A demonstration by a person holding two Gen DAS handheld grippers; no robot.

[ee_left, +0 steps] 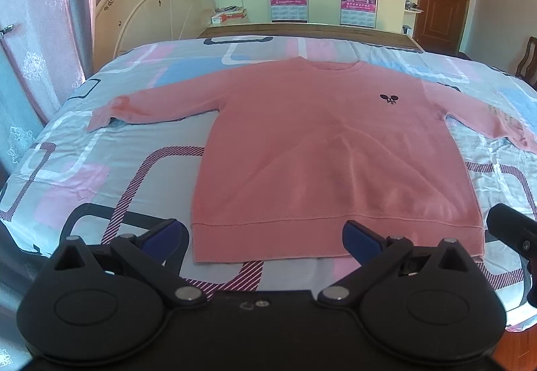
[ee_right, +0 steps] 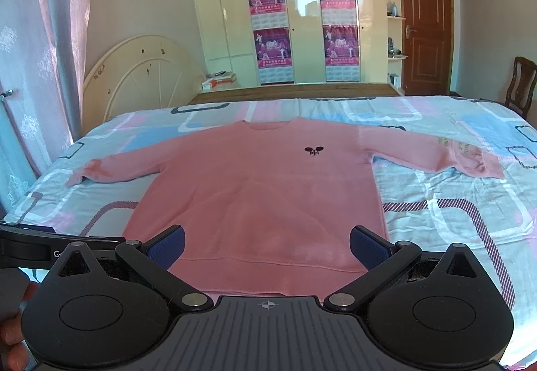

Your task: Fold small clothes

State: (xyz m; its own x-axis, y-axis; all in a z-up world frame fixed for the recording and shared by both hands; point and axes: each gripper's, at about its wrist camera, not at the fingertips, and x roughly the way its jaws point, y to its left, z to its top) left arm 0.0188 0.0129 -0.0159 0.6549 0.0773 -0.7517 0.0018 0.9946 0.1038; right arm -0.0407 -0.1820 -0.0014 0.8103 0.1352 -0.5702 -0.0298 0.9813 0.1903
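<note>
A small pink sweatshirt [ee_left: 315, 149] [ee_right: 261, 190] lies flat and face up on the bed, both sleeves spread out sideways, a small dark emblem on its chest. My left gripper [ee_left: 263, 238] hovers open just before the bottom hem, blue pads wide apart with nothing between them. My right gripper [ee_right: 266, 248] is open too, above the hem, its pads straddling the lower body of the garment without touching it that I can see. Part of the other gripper shows at the edge of each view.
The bed sheet [ee_left: 100, 153] is patterned in pink, blue and grey. A cream headboard [ee_right: 141, 79] leans at the far left beside curtains. A wardrobe with posters [ee_right: 302, 25] and a brown door [ee_right: 423, 25] stand behind. A wooden chair [ee_right: 520, 82] sits at the right.
</note>
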